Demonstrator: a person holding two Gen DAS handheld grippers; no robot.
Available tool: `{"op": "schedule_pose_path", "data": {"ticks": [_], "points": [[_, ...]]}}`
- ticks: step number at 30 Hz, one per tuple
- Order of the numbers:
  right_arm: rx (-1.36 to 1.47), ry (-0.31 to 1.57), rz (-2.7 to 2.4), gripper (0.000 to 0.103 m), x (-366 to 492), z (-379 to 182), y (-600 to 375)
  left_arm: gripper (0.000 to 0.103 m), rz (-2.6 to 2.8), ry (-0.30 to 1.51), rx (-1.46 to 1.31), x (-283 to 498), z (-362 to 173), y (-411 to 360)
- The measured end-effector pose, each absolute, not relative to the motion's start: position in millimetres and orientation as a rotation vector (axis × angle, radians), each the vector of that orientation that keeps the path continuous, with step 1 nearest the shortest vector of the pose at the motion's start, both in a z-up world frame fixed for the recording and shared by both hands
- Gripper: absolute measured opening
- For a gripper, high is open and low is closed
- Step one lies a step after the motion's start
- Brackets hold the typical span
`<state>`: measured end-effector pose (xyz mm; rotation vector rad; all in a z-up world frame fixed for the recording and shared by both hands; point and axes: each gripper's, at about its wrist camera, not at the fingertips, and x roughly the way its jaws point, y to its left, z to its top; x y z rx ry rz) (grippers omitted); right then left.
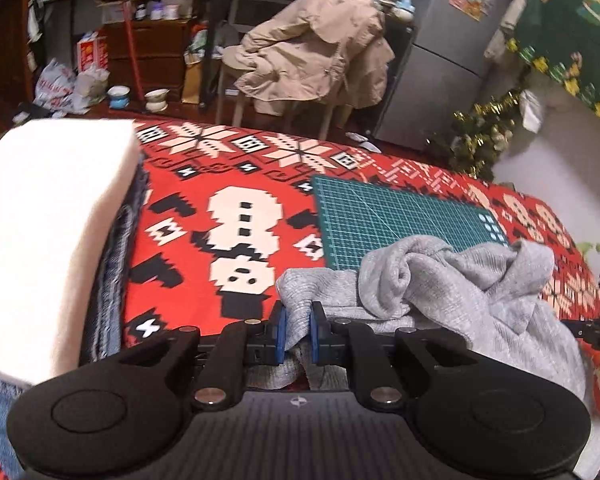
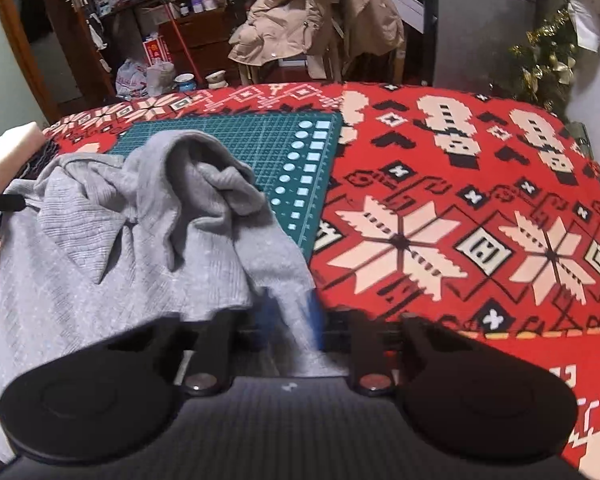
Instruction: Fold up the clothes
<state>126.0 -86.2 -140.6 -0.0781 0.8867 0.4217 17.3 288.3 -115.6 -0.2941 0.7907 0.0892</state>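
A crumpled grey knit garment (image 1: 440,280) lies half on a green cutting mat (image 1: 388,216) on the red patterned blanket. My left gripper (image 1: 298,330) is shut on the garment's left edge, with grey cloth pinched between its blue pads. In the right wrist view the same grey garment (image 2: 132,240) bunches up to the left, and my right gripper (image 2: 290,312) is shut on its right edge; the blue pads are blurred. The right gripper's tip shows at the right edge of the left wrist view, the left one's at the left edge of the right wrist view.
A stack of folded clothes with a white piece (image 1: 48,232) on top and denim under it stands at the left. The red blanket (image 2: 460,220) spreads to the right. Behind the bed are a chair with a beige coat (image 1: 320,48), a cluttered desk and a small tinsel tree (image 2: 548,52).
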Motion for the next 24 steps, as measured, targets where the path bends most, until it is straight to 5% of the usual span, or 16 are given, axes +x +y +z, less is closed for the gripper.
{"op": "schedule_pose_path", "data": {"ticks": [11, 15, 18, 20, 24], "points": [[-0.035, 0.75, 0.05, 0.002, 133.3, -116.6, -161.7, 0.012, 0.093, 0.813, -0.276, 15.7, -118.9, 286.9], [-0.015, 0.79, 0.01, 0.002, 137.5, -128.3, -185.0, 0.023, 0.12, 0.828, -0.269, 18.7, -124.8, 288.1], [-0.022, 0.797, 0.027, 0.011, 135.0, -135.3, -184.8, 0.026, 0.116, 0.828, -0.246, 19.4, -122.6, 286.6], [-0.016, 0.782, 0.037, 0.028, 132.9, -134.1, -182.8, 0.033, 0.116, 0.82, -0.232, 19.5, -119.3, 286.6], [0.018, 0.752, 0.076, 0.035, 137.3, -123.6, -176.3, 0.044, 0.103, 0.784, -0.211, 21.0, -108.2, 288.8]]}}
